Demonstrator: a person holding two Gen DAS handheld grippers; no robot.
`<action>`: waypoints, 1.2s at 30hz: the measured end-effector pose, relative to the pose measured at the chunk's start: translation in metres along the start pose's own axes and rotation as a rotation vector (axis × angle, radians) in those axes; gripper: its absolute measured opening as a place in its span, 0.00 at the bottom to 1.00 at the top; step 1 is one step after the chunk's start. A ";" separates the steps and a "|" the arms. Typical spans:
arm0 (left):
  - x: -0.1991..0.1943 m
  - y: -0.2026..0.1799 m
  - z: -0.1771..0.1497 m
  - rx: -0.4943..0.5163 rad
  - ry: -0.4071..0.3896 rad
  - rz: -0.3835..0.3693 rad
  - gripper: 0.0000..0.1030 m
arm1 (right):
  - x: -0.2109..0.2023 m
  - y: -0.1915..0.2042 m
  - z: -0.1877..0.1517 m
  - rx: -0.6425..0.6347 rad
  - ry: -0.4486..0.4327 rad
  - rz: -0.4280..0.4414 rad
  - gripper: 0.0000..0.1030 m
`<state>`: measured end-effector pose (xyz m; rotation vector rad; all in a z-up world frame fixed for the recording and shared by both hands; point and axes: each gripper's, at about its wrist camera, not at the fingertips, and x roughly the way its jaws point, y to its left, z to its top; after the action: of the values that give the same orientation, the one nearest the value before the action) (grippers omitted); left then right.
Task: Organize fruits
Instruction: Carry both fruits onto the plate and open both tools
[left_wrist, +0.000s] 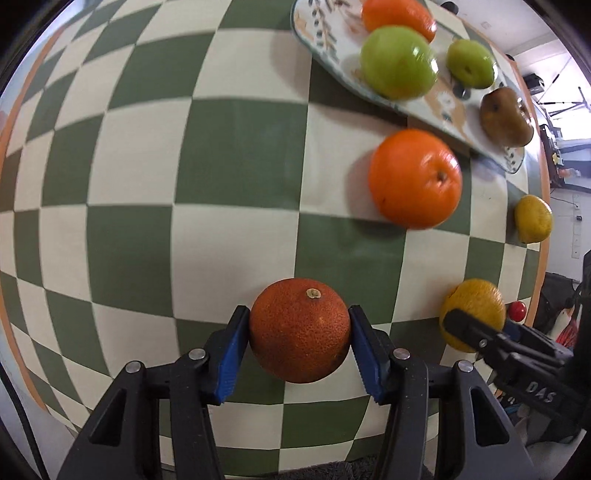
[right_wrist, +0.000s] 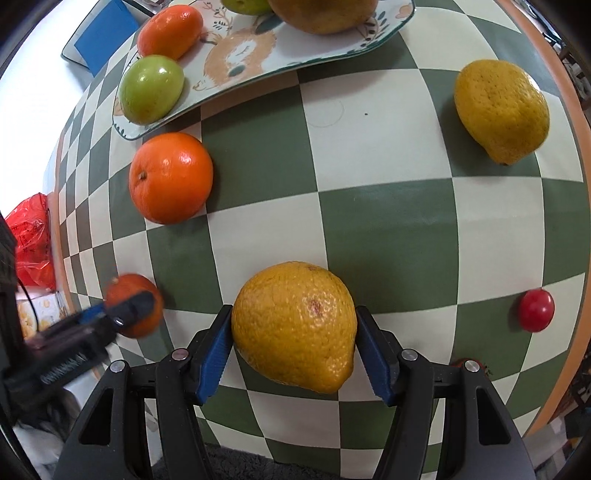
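Left hand-held gripper (left_wrist: 299, 347) clamps a rough, dark-orange mandarin (left_wrist: 300, 329), lower centre. Right hand-held gripper (right_wrist: 293, 345) grips a dimpled yellow citrus (right_wrist: 295, 325), lower centre, above checkered worktop (right_wrist: 388, 221).

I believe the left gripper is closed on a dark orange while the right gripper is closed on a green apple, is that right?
Not quite. The left gripper does hold the dark orange, but the right gripper is closed on a large yellow citrus fruit, not a green apple, as the right wrist view shows. The green apple lies on the patterned plate.
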<state>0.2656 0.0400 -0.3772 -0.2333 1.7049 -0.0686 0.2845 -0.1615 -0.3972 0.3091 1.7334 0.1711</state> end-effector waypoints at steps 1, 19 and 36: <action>0.003 -0.001 -0.002 -0.001 -0.002 0.003 0.50 | 0.000 0.001 0.002 -0.004 0.006 -0.001 0.65; -0.114 -0.006 0.060 0.004 -0.177 -0.123 0.50 | -0.058 0.009 0.033 0.069 -0.141 0.208 0.64; -0.082 -0.003 0.214 0.021 -0.065 -0.013 0.50 | -0.042 0.040 0.139 0.079 -0.201 0.052 0.65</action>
<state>0.4877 0.0725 -0.3285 -0.2287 1.6379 -0.0870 0.4321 -0.1445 -0.3719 0.4156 1.5366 0.1052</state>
